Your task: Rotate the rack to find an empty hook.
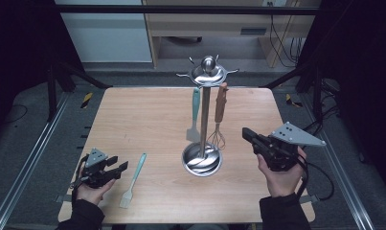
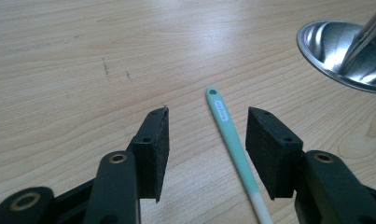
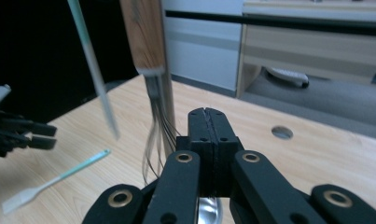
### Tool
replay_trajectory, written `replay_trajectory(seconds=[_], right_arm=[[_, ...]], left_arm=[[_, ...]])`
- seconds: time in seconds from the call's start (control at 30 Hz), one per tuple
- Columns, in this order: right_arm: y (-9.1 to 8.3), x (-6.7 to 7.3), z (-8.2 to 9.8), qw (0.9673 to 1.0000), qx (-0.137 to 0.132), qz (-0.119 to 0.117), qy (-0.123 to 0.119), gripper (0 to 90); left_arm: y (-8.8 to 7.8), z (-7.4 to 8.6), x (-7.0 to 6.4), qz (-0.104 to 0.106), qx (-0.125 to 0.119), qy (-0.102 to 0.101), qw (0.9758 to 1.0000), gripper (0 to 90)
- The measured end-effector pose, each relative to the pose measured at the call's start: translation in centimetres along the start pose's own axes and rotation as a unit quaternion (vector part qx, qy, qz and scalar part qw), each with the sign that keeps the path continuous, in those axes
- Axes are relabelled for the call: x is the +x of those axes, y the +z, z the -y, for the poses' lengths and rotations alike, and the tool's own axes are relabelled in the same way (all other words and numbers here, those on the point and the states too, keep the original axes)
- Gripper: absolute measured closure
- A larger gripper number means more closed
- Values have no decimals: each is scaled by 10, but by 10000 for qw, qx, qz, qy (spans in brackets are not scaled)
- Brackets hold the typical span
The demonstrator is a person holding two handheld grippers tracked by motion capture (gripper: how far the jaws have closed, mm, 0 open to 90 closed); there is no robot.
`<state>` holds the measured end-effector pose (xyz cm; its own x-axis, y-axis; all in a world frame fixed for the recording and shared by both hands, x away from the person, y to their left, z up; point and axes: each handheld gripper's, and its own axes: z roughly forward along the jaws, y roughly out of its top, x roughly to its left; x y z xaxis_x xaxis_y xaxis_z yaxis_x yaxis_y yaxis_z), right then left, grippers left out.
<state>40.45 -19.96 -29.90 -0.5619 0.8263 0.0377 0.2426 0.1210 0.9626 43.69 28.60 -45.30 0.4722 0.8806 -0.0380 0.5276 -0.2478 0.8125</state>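
Teal spatula (image 1: pixel 133 180) on table (image 1: pixel 147 120), left claw (image 1: pixel 118 168) agape beside it

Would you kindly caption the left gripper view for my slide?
Open left gripper astride a teal-handled spatula lying on the wooden table, the steel rack base ahead.

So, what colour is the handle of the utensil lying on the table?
Mint green handle, fading to white near the head; clearest in the left gripper view.

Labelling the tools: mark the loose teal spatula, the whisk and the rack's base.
teal spatula (image 1: pixel 134 178), high view, on its handle.
whisk (image 1: pixel 221 103), high view, on its wooden handle.
rack's base (image 1: pixel 202 160), high view, on the steel dish.
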Motion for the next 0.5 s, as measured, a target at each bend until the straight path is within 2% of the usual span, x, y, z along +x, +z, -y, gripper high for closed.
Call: replay_trajectory(seconds=[0.3,0.5], right_arm=[[4,11,-35,9991,-344,-214,-103,900],[4,17,-55,9982,-534,-225,-170,900]], left_arm=[[1,0,0,-20,67,24,10000,487],[3,1,-1,1,157,65,9999,486]])
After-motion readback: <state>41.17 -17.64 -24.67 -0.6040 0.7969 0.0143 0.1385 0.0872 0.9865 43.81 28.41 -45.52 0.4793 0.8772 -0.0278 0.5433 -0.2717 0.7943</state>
